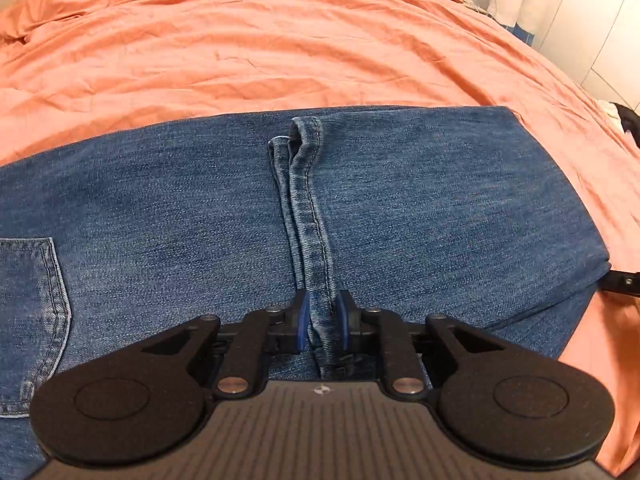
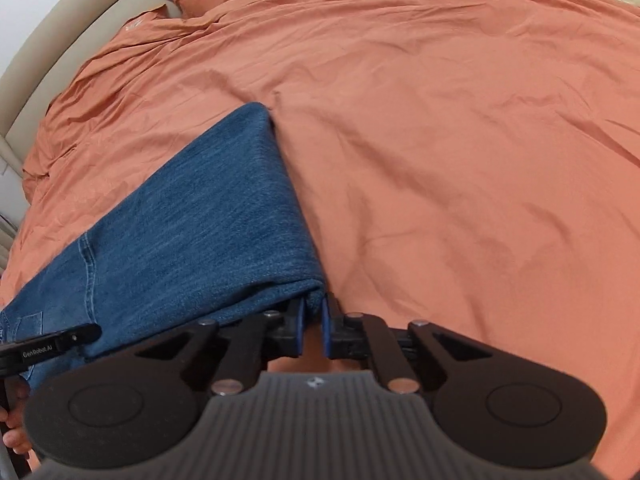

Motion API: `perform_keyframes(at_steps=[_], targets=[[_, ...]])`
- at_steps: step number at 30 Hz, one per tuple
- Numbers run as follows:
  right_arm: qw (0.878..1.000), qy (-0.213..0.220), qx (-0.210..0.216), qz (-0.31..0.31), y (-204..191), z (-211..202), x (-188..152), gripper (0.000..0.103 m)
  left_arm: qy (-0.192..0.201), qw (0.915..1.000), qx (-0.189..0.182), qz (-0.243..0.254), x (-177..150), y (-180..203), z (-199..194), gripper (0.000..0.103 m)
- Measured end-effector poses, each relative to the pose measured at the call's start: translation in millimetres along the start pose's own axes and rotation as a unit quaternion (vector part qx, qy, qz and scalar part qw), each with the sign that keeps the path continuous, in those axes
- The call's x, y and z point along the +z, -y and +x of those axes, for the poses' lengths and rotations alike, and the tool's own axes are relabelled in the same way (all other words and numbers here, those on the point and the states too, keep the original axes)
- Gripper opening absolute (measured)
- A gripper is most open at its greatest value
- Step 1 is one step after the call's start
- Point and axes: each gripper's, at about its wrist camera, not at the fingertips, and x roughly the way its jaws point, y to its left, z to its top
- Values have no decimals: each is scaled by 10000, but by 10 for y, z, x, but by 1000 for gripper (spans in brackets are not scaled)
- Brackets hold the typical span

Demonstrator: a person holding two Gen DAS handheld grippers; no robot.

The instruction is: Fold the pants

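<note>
The left gripper (image 1: 323,322) stands clamped on the stitched hem (image 1: 312,240) of a pair of blue jeans (image 1: 160,208), its blue-lined fingers (image 1: 303,320) pinching the doubled leg ends where they lie across the folded denim. The right gripper (image 2: 314,330) has its jaws closed narrowly on the near corner of the fold (image 2: 312,292), at the garment's right end; a sliver of gap shows behind the cloth, but the denim sits between the pads.

The jeans lie flat on an orange bedspread (image 2: 460,160), already doubled once, with the hems laid across the middle of the garment and a back pocket (image 1: 32,312) showing off to the left. From the right wrist view the denim runs away leftward and up from the tool, its folded edge straight against the orange cloth, and the tip of the other tool (image 2: 52,346) reaches in at lower left.

The step in hand appears to be setting or carrying the next fold. Done well, it would call for both grips to lift and travel together, keeping the hems stacked and the folded edge taut, so that the layers land square rather than fanned. A loose pinch on thick denim risks dropping the lower layer.
</note>
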Motion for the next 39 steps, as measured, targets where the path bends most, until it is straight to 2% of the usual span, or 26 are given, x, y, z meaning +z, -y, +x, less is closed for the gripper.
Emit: perform_keyframes(at_steps=[1,2,4,6,10,12,14,18,21,24,27,31,35,39], targets=[[9994,99,-303,-141,2,-63,4,0,-6,10000,39,45,1,18,4,21],[9991,156,-338,-180,33,-129,23,0,-2,10000,67,68,3,37,14,21],[9994,267,-80,-201,53,-276,78,0,29,9999,98,98,-12,71,46,21],[9963,545,49,-668,-105,-394,123,0,83,9999,77,84,-19,80,55,21],[9886,831,268,-1229,-466,-301,245,0,86,9999,-36,-74,-48,35,37,21],[9881,746,165,-1336,-606,-141,280,0,57,10000,-41,-49,-37,27,28,21],[9893,570,-192,-1331,-652,23,294,0,49,10000,-38,-6,-34,28,28,21],[9917,223,-400,-1205,-508,298,205,0,82,9999,-75,75,-55,-1,52,24],[9909,198,-444,-1257,-476,408,149,0,108,9998,-173,32,-72,-56,71,26],[9910,152,-482,-1237,-514,404,200,0,67,9998,-201,-4,-52,-86,52,27],[9877,348,-507,-1441,-644,229,225,0,25,9999,-161,49,-29,-83,34,27],[9859,467,-246,-1589,-681,41,130,0,175,9997,-157,-7,-79,-43,-20,27],[9877,249,-263,-1520,-595,155,77,0,203,9994,-224,-160,-145,-81,-81,30],[9769,132,-626,-2037,-762,267,46,0,180,9996,-166,-130,-169,-78,-204,33]])
